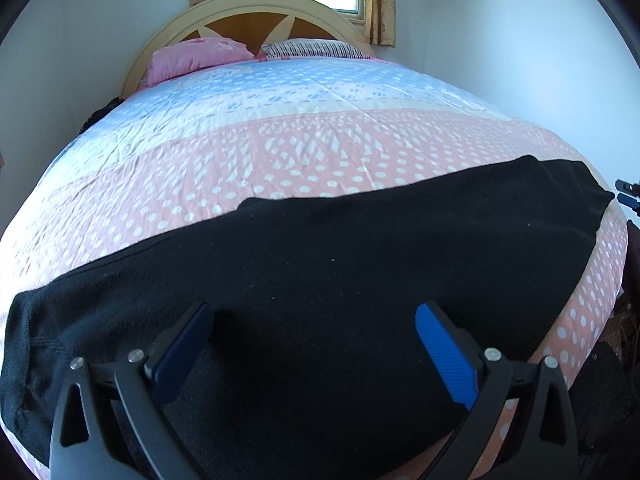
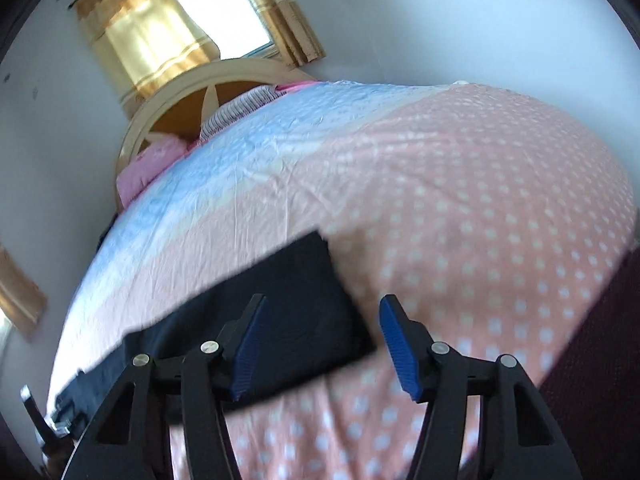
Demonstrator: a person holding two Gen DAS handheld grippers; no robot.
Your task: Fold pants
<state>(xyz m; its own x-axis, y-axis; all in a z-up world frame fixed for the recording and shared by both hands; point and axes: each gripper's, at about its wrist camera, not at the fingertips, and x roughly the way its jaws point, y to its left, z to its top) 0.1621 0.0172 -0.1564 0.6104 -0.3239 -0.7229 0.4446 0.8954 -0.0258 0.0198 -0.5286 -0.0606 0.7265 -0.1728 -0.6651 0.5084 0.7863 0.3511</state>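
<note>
The black pants are lying flat across the foot end of the bed, stretched out sideways in one long strip, so they look like they're already doubled leg over leg. That's a guess though, since the dark fabric hides any layer edges. Laid out like that, both short ends are easy to reach from the foot of the bed.

The left gripper hangs over the pants near the cuffed end, jaws spread wide with nothing between them, probably lining up for a pinch on the cloth below. The right gripper sits over the opposite end of the pants, right at the square corner, also spread and empty. That view is a bit blurry, so whether it's touching the fabric is hard to say.

Further from the pants, toward the headboard, there's a pink pillow and a striped one, well clear of everything.
</note>
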